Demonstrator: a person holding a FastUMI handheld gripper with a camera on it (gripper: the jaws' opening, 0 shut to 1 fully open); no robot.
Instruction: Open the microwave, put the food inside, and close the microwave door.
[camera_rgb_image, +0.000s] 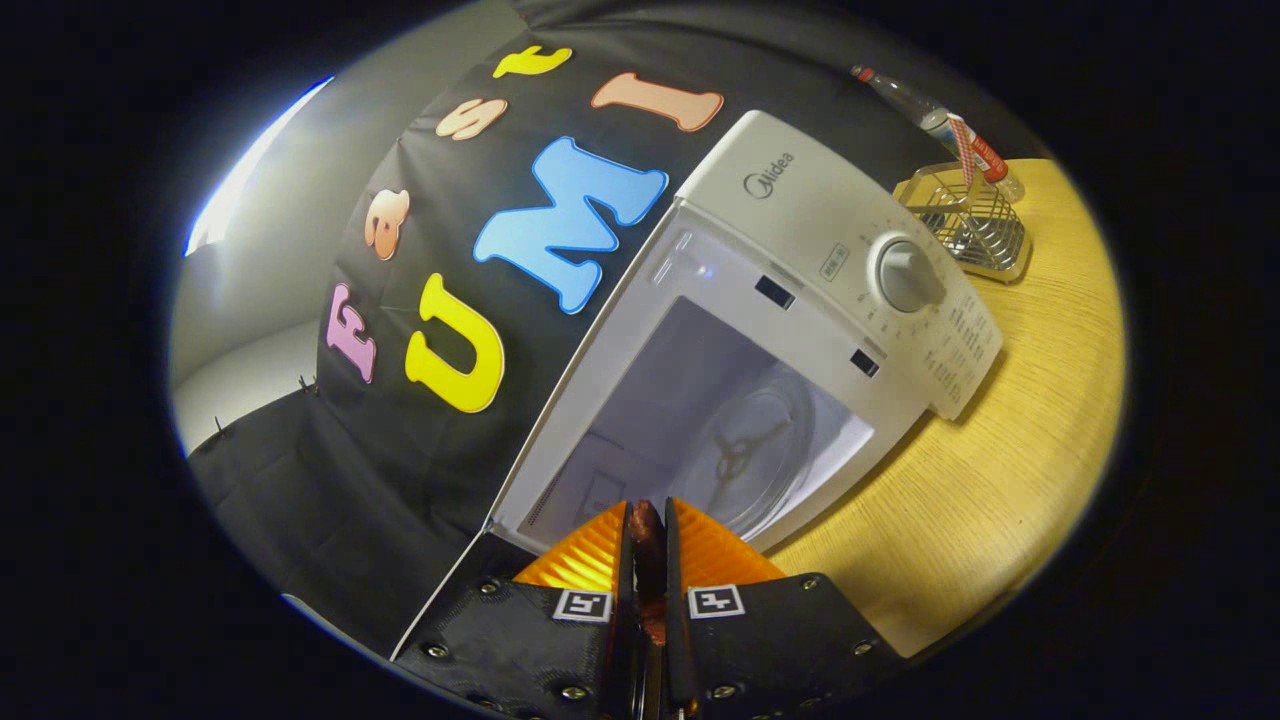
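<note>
A white microwave (830, 215) stands on the wooden table (1010, 440) with its door swung open; the cavity (690, 400) shows a glass turntable (760, 440) inside. My gripper (648, 540) hangs just in front of the cavity opening, tilted. Its two fingers are shut on a thin reddish-brown piece of food (648, 560), which sticks out between the pads. The door (440, 600) shows as a thin edge beside the fingers.
A wire rack (975, 220) sits on the table beyond the microwave, with a plastic bottle (950, 125) lying behind it. The black booth cloth (400, 460) hangs along the other side of the microwave. The control knob (905, 272) faces me.
</note>
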